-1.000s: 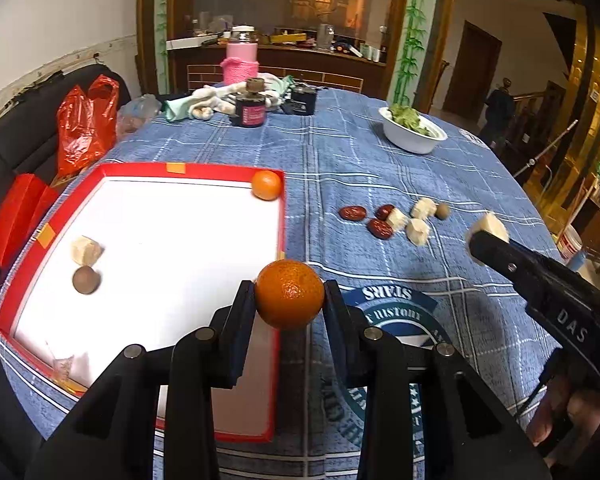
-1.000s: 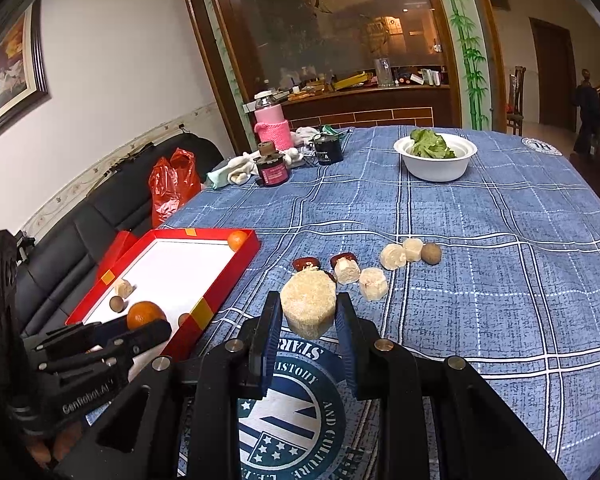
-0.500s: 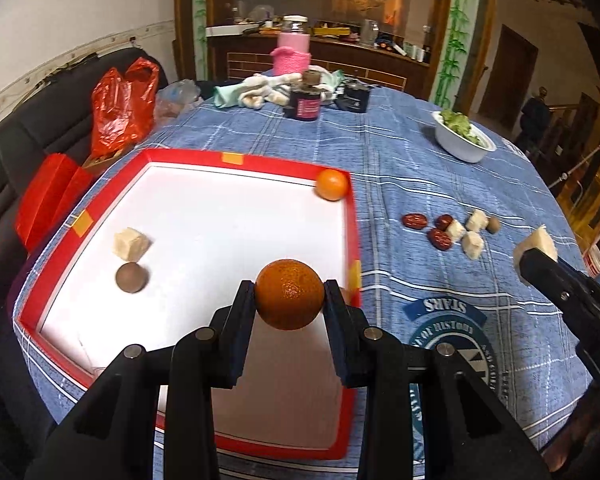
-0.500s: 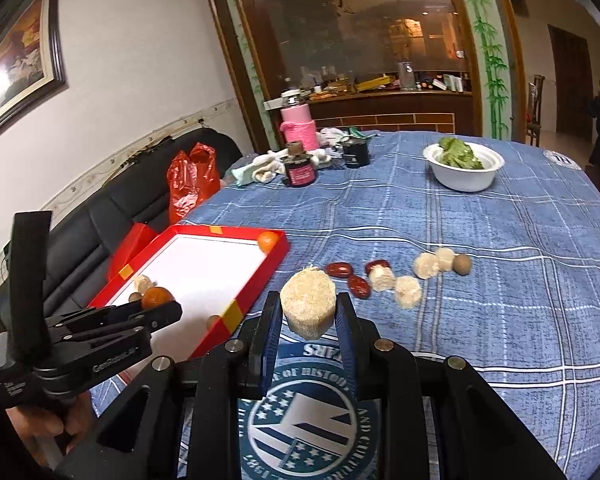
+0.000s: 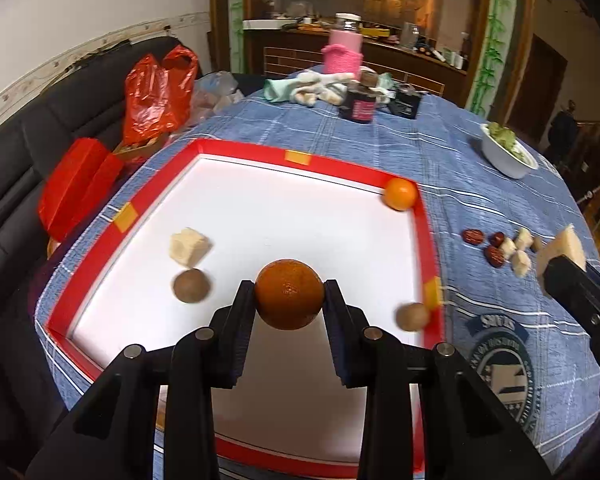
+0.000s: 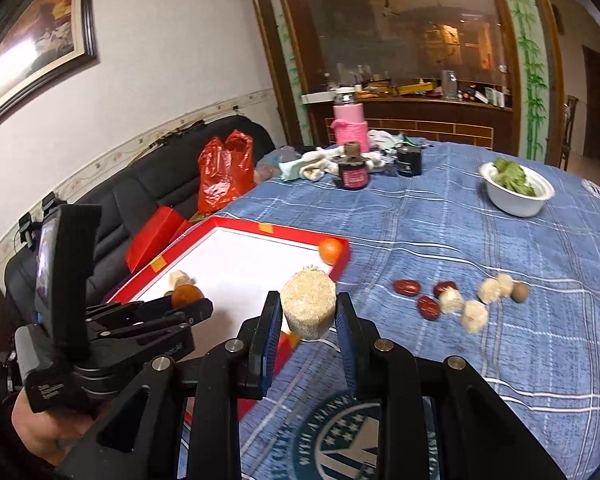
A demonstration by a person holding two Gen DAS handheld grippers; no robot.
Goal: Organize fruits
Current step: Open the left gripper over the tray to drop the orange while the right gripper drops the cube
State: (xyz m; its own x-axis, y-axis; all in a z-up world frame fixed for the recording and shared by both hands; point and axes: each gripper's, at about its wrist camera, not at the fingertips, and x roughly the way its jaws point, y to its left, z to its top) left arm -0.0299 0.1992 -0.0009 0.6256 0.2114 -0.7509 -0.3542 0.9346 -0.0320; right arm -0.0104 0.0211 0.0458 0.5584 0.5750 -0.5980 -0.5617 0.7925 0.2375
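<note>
Orange tangerine sitting clenched in left gripper over red tray; dropping risks rolling; right gripper gripping pale sugarcane chunk, nearing tray's rim.

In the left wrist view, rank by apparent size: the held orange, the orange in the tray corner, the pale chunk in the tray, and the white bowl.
1. Held orange, though nearness to the camera inflates it.
2. White bowl, far off.
3. Pale chunk.
4. Corner orange, close to the chunk; unsure.
</note>
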